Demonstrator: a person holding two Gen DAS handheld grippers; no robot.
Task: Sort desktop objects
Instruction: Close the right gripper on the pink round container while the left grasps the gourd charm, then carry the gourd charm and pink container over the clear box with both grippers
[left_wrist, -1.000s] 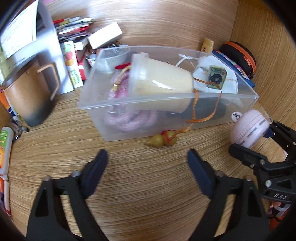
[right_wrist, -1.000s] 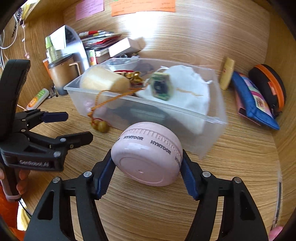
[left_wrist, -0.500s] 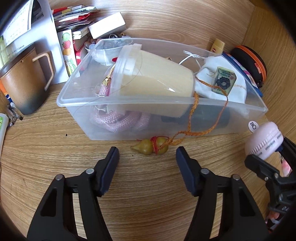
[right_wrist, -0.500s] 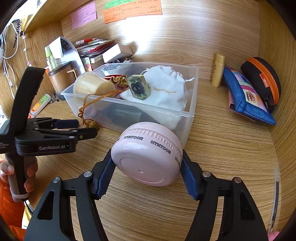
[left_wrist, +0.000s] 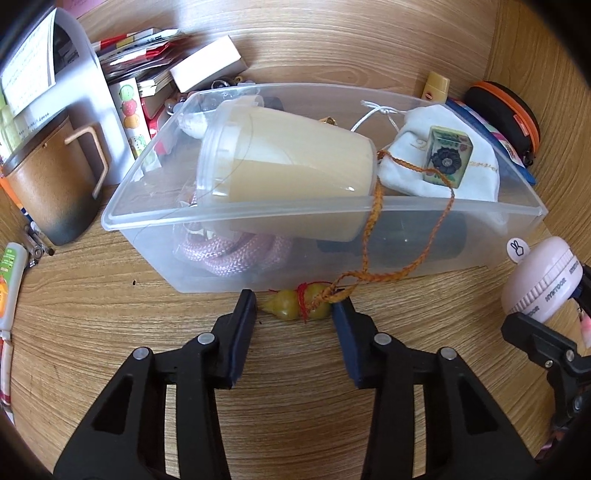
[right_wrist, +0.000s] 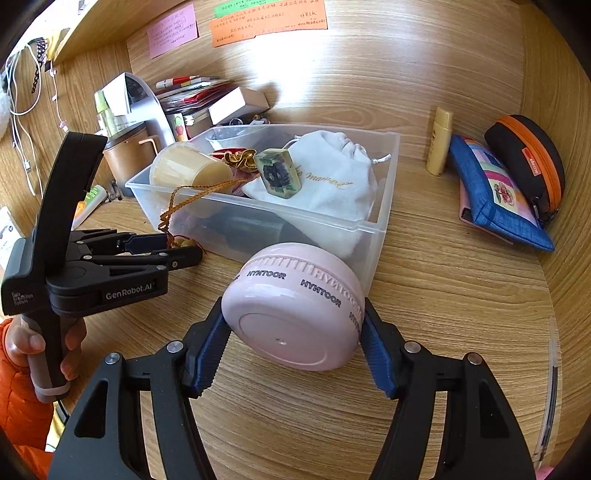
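A clear plastic bin (left_wrist: 517, 206) on the wooden desk holds a cream cup (left_wrist: 291, 166), a pink rope (left_wrist: 236, 251), a white pouch (left_wrist: 476, 177) and a mahjong-tile charm (left_wrist: 448, 157). The charm's orange cord (left_wrist: 373, 214) hangs over the bin's front wall to a yellow gourd pendant (left_wrist: 295, 306) on the desk. My left gripper (left_wrist: 293, 308) is open, its fingertips either side of the gourd, right finger touching it. My right gripper (right_wrist: 293, 339) is shut on a round pink HYNTOOR case (right_wrist: 295, 306), held above the desk before the bin's (right_wrist: 373, 229) right end.
A brown mug (left_wrist: 48, 184), a grey stand and stacked books (left_wrist: 147, 66) sit left and behind the bin. A yellow tube (right_wrist: 439, 146), blue pouch (right_wrist: 495, 195) and black-orange case (right_wrist: 528, 158) lie to the right by the side wall.
My left gripper has moved forward to the bin and narrowed around the gourd pendant. My right gripper has kept hold of the pink case and drawn back to the right.
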